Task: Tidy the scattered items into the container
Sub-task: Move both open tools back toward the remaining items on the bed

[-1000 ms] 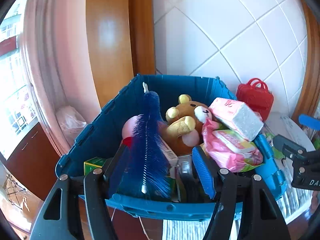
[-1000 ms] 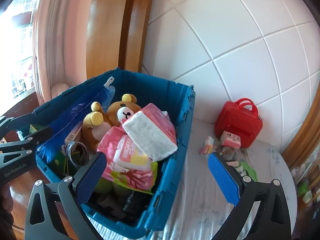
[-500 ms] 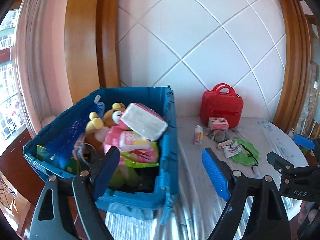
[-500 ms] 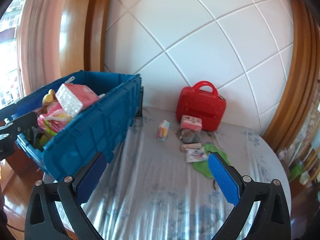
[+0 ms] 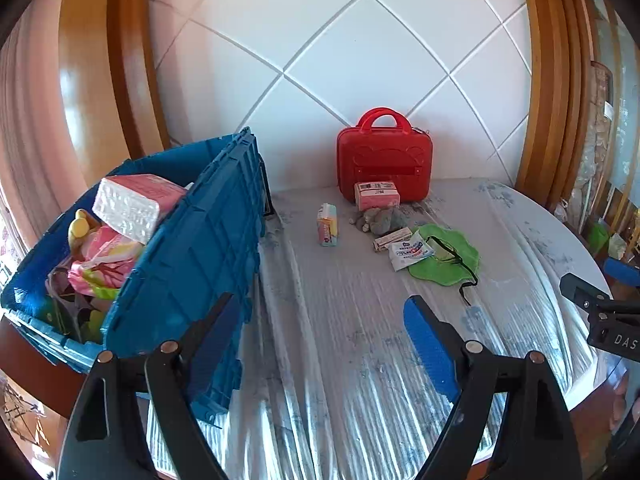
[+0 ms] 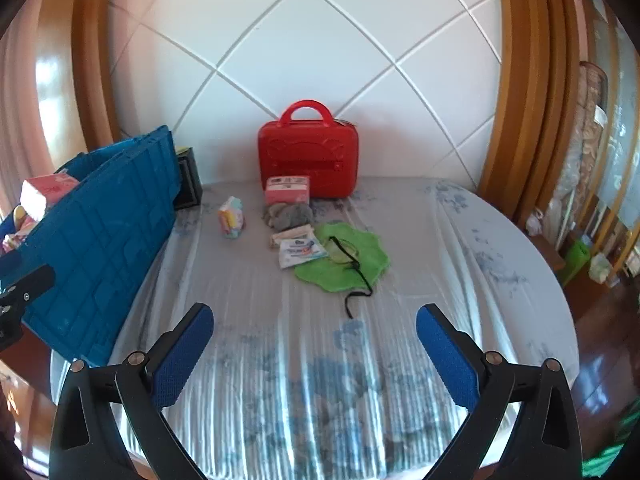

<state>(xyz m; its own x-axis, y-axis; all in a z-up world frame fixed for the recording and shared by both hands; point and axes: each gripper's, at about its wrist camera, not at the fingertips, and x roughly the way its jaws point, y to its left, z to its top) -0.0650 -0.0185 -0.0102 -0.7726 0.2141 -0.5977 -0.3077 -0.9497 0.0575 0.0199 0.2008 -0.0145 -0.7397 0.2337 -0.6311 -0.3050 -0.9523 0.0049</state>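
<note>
A blue crate (image 5: 188, 248) (image 6: 92, 248) stands at the table's left, filled with a pink tissue pack (image 5: 132, 202), a plush toy and bright packets. Scattered items lie by the far wall: a red carry case (image 5: 384, 156) (image 6: 308, 156), a pink box (image 5: 376, 195) (image 6: 287, 190), a small pastel pack (image 5: 328, 225) (image 6: 231, 218), a grey bundle (image 5: 378, 219) (image 6: 288, 214), a wet-wipe sachet (image 5: 408, 254) (image 6: 300, 252) and a green cloth (image 5: 446, 258) (image 6: 346, 258) with a black cord. My left gripper (image 5: 320, 344) is open and empty beside the crate. My right gripper (image 6: 316, 348) is open and empty, short of the items.
The round table (image 6: 480, 280) has a pale striped cover and ends at a curved right edge. A white tiled wall (image 6: 320, 52) with wooden frames stands behind. A dark small box (image 6: 187, 180) sits behind the crate. The right gripper's body (image 5: 608, 316) shows at the left view's right edge.
Both grippers have swung right, away from above the crate toward the scattered items. The blue brush that lay between the left fingers stays in the crate, and the left jaws stand wider.
</note>
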